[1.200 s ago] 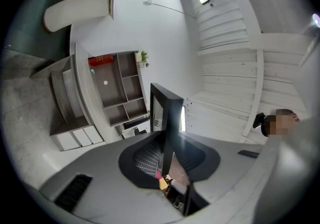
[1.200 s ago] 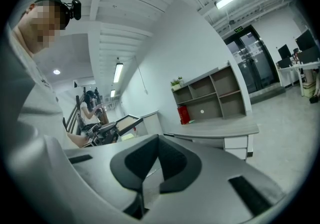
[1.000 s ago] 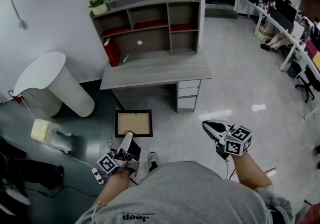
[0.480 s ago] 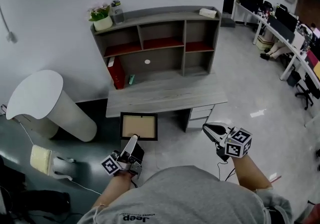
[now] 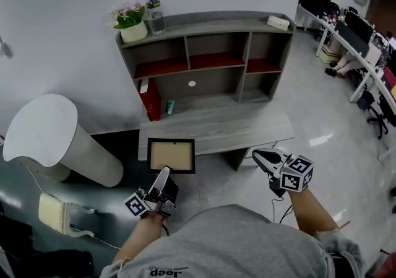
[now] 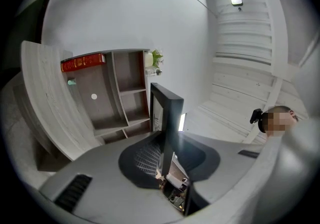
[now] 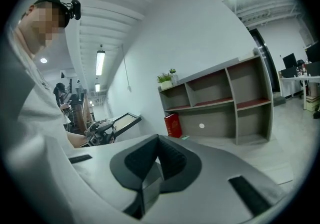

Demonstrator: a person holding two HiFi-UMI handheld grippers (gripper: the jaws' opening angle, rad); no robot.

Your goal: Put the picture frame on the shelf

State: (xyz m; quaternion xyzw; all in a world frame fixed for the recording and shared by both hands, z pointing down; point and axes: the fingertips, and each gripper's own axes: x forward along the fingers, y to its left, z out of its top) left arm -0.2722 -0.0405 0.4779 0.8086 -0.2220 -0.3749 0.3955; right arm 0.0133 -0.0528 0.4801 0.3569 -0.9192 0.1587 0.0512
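Head view: picture frame (image 5: 171,155) is held face-up near the desk's (image 5: 247,128) front left corner, well short of the shelf (image 5: 204,26). The left gripper (image 5: 163,176) is seen at its near edge and the right gripper (image 5: 265,158) well apart.
Left gripper view: jaws are narrowly parted and clamped on the frame's black rim, shown edge-on.
Right gripper view: jaws are closed together with nothing between

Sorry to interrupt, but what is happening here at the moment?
A person faces a grey wooden desk with a grey shelf unit on top. The left gripper is clamped on the edge of a black picture frame with a tan panel, held in the air before the desk. The right gripper is shut and empty. The frame is not yet on the shelf.
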